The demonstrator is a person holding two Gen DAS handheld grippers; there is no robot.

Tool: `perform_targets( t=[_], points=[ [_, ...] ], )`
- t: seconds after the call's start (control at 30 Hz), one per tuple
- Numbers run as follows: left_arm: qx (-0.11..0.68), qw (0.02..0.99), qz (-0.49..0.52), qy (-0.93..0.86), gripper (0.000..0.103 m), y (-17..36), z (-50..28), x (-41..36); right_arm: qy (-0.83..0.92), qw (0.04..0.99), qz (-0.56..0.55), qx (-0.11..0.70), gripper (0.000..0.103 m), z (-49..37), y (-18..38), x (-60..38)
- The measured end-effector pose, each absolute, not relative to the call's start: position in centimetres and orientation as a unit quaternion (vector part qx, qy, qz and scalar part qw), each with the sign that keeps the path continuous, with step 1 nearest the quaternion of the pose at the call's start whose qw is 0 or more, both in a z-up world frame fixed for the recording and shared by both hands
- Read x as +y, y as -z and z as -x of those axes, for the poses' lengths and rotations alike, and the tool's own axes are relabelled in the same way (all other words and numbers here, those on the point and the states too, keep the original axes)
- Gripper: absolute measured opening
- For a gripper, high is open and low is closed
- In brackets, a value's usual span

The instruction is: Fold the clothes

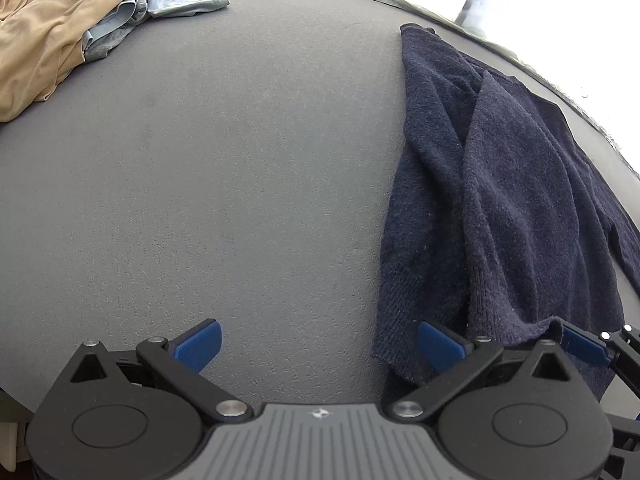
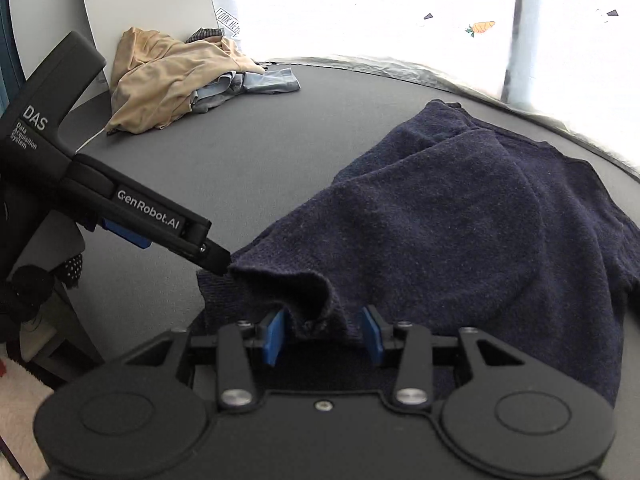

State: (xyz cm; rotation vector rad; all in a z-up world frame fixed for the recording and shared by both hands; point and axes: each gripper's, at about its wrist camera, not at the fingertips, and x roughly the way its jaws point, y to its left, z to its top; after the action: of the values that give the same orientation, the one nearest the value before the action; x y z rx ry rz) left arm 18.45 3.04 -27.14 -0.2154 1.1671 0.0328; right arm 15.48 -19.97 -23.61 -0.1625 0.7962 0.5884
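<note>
Navy knit, coarse and slightly fuzzy: the sweater (image 2: 460, 216) lies on the dark grey counter (image 2: 280, 136), filling the right half of both views. It is not flat. One layer is folded over the body, leaving a long diagonal ridge, and the ribbed hem at the lower centre of the right wrist view stands up in a loose curl.

Right tongs (image 2: 326, 334): jaws partly open, blue pads (image 2: 274, 336) either side of the curled hem. The fabric sits in the gap, but the pads do not press on it; a clear space shows on each side. Nothing is gripped.

Left tongs (image 1: 320, 346): in their own view the jaws stand wide apart, over bare counter at the lower centre of the frame. The right-hand pad (image 1: 442, 346) overlaps the sweater's left edge; whether it touches the knit cannot be told. In the right wrist view the same tool enters from the left of the frame, and one black fingertip (image 2: 216, 260) meets the corner of the hem. No fabric is held between its pads.

Surroundings: a heap of unfolded laundry (image 2: 172, 80), tan cloth over pale blue and grey pieces, sits at the upper left of both frames, well apart from the sweater. A bright curtain (image 2: 400, 8) printed with small carrots hangs behind the counter's far edge.
</note>
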Motion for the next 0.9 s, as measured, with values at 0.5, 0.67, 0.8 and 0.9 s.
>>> perform_targets(
  t=[0.5, 0.67, 0.8, 0.9],
  points=[
    [0.501, 0.861, 0.082, -0.011, 0.103, 25.8, -18.7, 0.9, -0.190, 0.908, 0.126, 0.353, 0.074, -16.4, 24.4, -20.3],
    [0.507, 0.858, 0.079, -0.022, 0.103, 26.1, -18.3, 1.1, -0.237, 0.878, 0.160, 0.383, 0.073, -16.0, 25.7, -18.9],
    [0.510, 0.856, 0.083, -0.029, 0.103, 26.3, -18.2, 1.3, -0.225, 0.903, 0.152, 0.333, 0.073, -15.0, 23.8, -20.1],
    [0.513, 0.854, 0.081, -0.029, 0.103, 26.5, -18.1, 1.4, -0.183, 0.933, 0.130, 0.281, 0.082, -14.9, 21.6, -21.0]
  ],
)
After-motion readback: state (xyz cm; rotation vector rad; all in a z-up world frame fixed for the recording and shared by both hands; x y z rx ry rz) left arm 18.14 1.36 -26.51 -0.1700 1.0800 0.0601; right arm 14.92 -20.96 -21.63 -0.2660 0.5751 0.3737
